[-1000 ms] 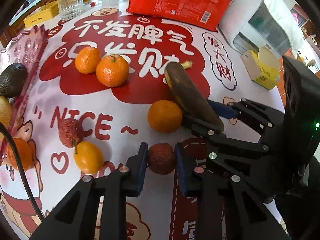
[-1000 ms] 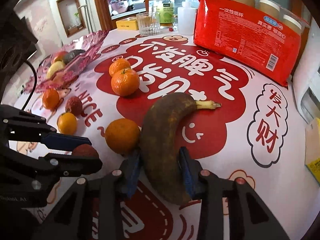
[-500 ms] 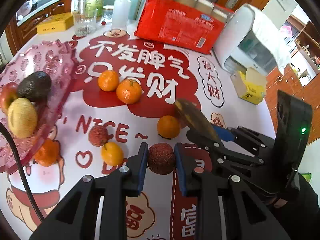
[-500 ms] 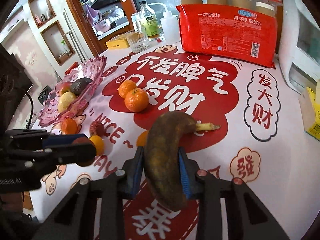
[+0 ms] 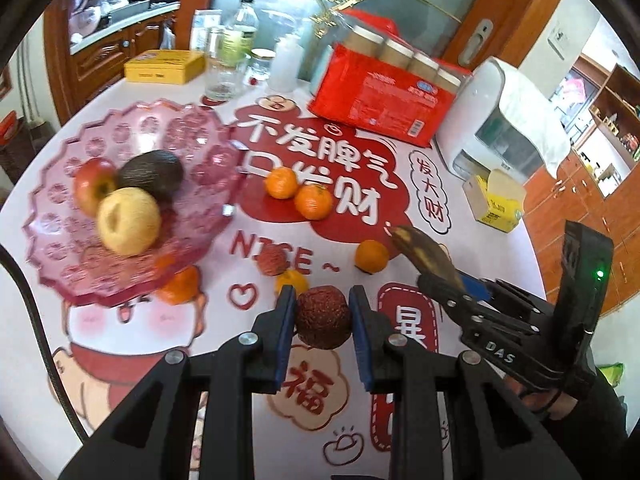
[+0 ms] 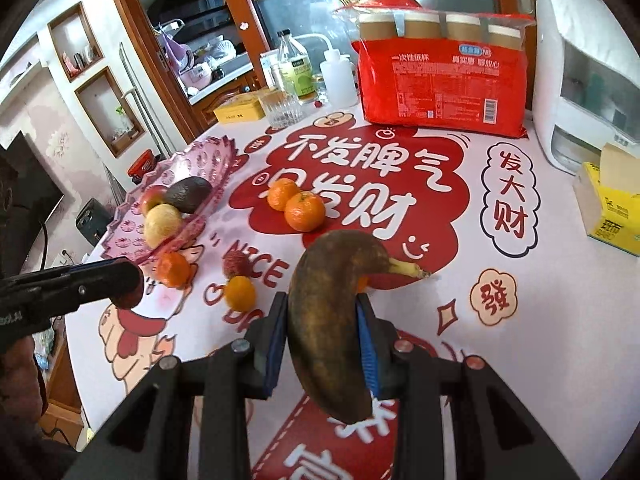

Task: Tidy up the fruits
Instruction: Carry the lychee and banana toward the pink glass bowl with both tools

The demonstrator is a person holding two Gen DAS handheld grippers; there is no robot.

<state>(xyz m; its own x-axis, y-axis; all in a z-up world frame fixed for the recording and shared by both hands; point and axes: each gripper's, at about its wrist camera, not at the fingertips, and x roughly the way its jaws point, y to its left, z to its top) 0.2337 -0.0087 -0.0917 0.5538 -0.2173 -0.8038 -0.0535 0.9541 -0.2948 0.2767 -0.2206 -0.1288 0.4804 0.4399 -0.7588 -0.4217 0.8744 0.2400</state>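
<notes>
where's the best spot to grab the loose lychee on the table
Grip the lychee across its round middle, coming down from above. It is small and ball-shaped, so any pair of sides works; set the fingers left and right to miss the small orange fruit touching its near side.

Behind my table stand wooden cabinets (image 6: pixel 168 40) with a glass-fronted door (image 6: pixel 360 8), white wall niches (image 6: pixel 76 44) to the left, and orange floor tiles (image 5: pixel 560 200)

Home dining room: wooden cabinets (image 6: pixel 168 52), festive tablecloth (image 5: pixel 460 208).
</notes>
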